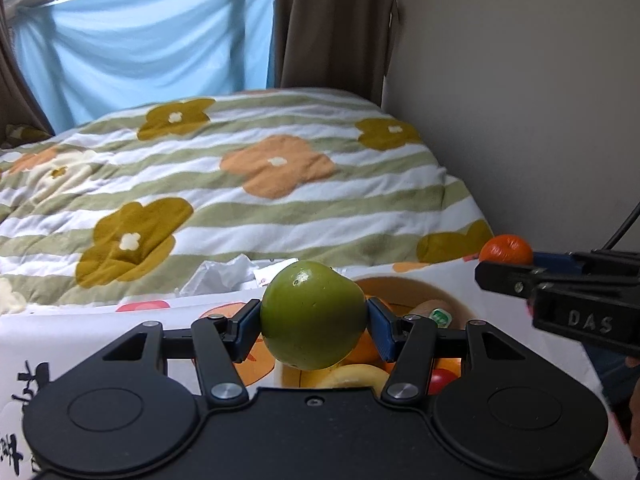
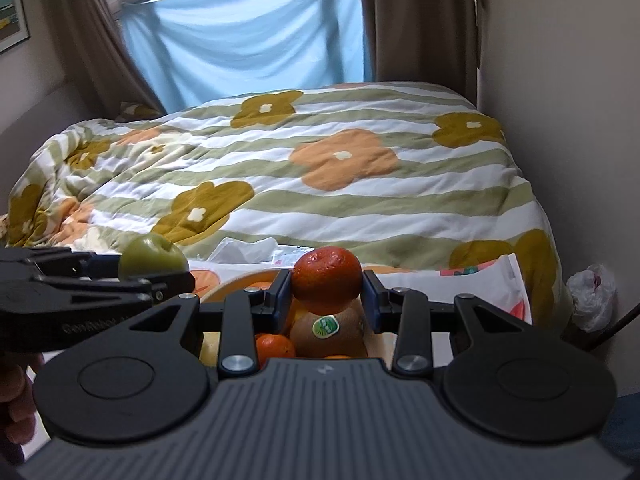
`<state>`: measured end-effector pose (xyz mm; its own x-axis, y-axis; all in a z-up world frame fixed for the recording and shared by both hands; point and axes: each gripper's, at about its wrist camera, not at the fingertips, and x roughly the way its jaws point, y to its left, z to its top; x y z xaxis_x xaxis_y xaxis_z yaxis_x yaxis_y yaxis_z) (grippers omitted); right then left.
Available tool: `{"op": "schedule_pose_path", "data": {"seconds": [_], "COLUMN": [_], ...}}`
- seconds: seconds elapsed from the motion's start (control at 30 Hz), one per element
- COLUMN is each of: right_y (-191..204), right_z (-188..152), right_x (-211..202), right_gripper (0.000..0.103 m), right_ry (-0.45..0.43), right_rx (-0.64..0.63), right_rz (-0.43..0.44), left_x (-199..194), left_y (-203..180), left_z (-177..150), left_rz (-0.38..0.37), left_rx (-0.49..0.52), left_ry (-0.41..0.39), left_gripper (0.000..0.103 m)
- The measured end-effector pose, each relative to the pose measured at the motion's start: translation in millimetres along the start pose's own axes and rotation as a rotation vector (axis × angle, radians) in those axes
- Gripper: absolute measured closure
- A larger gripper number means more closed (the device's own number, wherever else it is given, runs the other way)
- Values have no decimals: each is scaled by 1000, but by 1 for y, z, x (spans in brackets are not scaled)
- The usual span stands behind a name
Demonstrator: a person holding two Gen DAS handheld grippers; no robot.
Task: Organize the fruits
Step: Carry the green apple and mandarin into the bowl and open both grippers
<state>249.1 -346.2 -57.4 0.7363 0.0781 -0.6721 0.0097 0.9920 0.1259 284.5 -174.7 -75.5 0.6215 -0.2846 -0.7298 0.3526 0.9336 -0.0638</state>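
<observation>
- Green apple (image 1: 314,316) clenched in left gripper (image 1: 314,322), orange tangerine (image 2: 326,280) gripped in right gripper (image 2: 326,298) — both held up over the bowl (image 2: 236,284) of fruit.
- Keep jaws snug — lower slowly, then let go.

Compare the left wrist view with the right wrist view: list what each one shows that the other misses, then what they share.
Left wrist only: a banana and a red fruit in the bowl.

Right wrist only: a framed picture on the wall and a white plastic bag by the bed.

Both: the left gripper shut on the green apple, the right gripper shut on the orange, the stickered kiwi, and the floral blanket.
</observation>
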Motion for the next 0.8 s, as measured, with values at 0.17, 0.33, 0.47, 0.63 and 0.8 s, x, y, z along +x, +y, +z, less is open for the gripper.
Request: {"op": "schedule_pose_path", "data": {"seconds": [0.17,0.33,0.47,0.63,0.8], "right_y": [0,-2,0,3,4], "right_z": [0,-1,-3,-5,-6], "right_x": [15,25,30,33,34], "right_gripper": [51,51,51,51,51], "right_ry": [22,35,44,51,52], "right_rx": [27,55,64,63,62], "right_rz": [-1,-9,-7,-4,-4], "left_x": [23,35,41,45,35], "left_y": [6,10,12,13,12], "left_z": [-2,-3,-6,-5,-2], "left_rz": [-16,-29,-43,-61,-58], "left_rx": [4,-11,-16,-22,-3], "left_ry": [40,66,85,98,38], "left_gripper": [43,43,42,42,19]}}
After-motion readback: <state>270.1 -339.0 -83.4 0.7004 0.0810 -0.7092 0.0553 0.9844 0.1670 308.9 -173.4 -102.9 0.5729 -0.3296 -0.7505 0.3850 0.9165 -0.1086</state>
